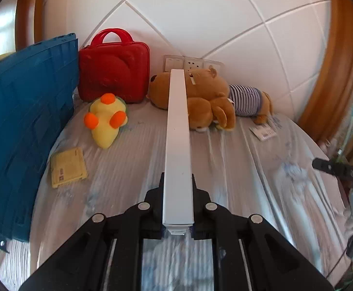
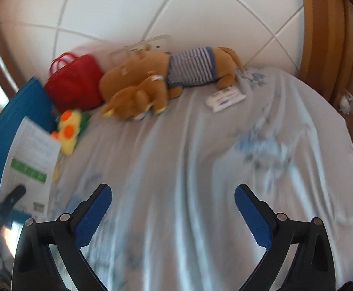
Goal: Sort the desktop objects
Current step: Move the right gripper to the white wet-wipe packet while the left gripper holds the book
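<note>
— Nearest the lens, the left hand-held gripper (image 1: 177,203) is pinching one end of a long white box (image 1: 178,150), which sticks straight out over the bed (image 1: 237,169) toward the headboard wall. The box is lifted, not resting on the sheet.

— And the other one?

— The right hand-held gripper (image 2: 172,208) hangs above bare sheet with its blue pads (image 2: 91,220) spread wide and nothing between them.

— So how far along does the sorting look?

— Early, by the look of it. Most things lie loose: a yellow plush toy (image 1: 107,118) with orange spots beside a red case (image 1: 114,72), a brown teddy bear (image 1: 208,101) in a striped shirt on its side near the wall, a yellow booklet (image 1: 68,167) flat near the blue crate (image 1: 26,131), and a small white card (image 1: 263,132) just past the bear.

— Is anything already in the crate?

— Its inside is hidden in both views, so that cannot be told. Only the white box is in hand; the toys, booklet and card seem still to be dealt with.
</note>
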Available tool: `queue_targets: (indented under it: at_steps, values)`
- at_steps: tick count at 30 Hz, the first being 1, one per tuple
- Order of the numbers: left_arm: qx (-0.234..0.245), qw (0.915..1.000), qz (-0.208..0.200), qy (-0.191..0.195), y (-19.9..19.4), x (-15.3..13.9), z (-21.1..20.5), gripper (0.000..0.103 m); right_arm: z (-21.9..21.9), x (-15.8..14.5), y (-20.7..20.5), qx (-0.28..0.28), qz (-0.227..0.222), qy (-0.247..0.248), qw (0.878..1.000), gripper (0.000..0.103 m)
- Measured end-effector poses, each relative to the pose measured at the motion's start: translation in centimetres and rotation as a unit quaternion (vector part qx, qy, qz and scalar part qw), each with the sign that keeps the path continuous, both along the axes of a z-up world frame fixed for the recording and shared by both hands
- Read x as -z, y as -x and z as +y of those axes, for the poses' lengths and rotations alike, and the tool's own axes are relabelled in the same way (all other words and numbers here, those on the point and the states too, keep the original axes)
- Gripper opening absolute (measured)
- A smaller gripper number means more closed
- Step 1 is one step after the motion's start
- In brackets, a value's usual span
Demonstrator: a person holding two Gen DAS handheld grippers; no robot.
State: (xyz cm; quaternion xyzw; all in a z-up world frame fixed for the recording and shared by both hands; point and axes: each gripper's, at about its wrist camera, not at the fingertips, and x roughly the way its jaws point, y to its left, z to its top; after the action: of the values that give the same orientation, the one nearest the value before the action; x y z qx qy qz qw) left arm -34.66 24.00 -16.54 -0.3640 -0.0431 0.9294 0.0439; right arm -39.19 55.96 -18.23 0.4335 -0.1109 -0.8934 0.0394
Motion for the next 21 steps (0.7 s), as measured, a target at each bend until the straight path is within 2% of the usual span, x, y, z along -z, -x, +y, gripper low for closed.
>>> queue_targets:
  at_steps: [1, 2, 4, 5, 10, 13, 18, 21]
  values:
    - [-0.004, 1.0, -0.003, 0.003, 1.1, 0.1, 0.5, 0.013, 1.0, 0.3, 1.6, 0.001, -0.002, 0.0, 1.0, 0.097]
    - [-0.007, 0.9999, -0.006, 0.007, 2.1, 0.2, 1.0, 0.013, 1.9, 0.6, 3.1, 0.002, -0.004, -0.001, 1.0, 0.087]
    - [-0.012, 0.9997, -0.01, 0.017, 4.1, 0.4, 1.7, 0.013, 3.1, 1.3, 6.0, 0.0, -0.012, 0.001, 1.0, 0.072]
    - [-0.014, 0.9996, -0.011, 0.021, 5.3, 0.6, 1.8, 0.013, 3.6, 1.6, 7.4, 0.001, -0.015, -0.002, 1.0, 0.071]
    - [-0.023, 0.9991, -0.018, 0.029, 11.1, 1.8, 1.4, 0.013, 5.7, 3.6, 13.2, 0.029, -0.026, -0.015, 0.999, 0.073]
    - [-0.029, 0.9989, -0.019, 0.033, 14.5, 3.1, 0.3, 0.013, 7.1, 6.2, 17.3, 0.057, -0.048, -0.018, 0.997, 0.092]
    - [-0.041, 0.998, -0.033, 0.035, 19.2, 7.1, -1.3, 0.013, 8.5, 11.0, 23.9, 0.121, -0.073, -0.002, 0.99, 0.092]
    - [-0.04, 0.9976, -0.046, 0.032, 20.7, 9.3, -1.7, 0.013, 8.4, 13.2, 26.6, 0.163, -0.078, -0.018, 0.983, 0.092]
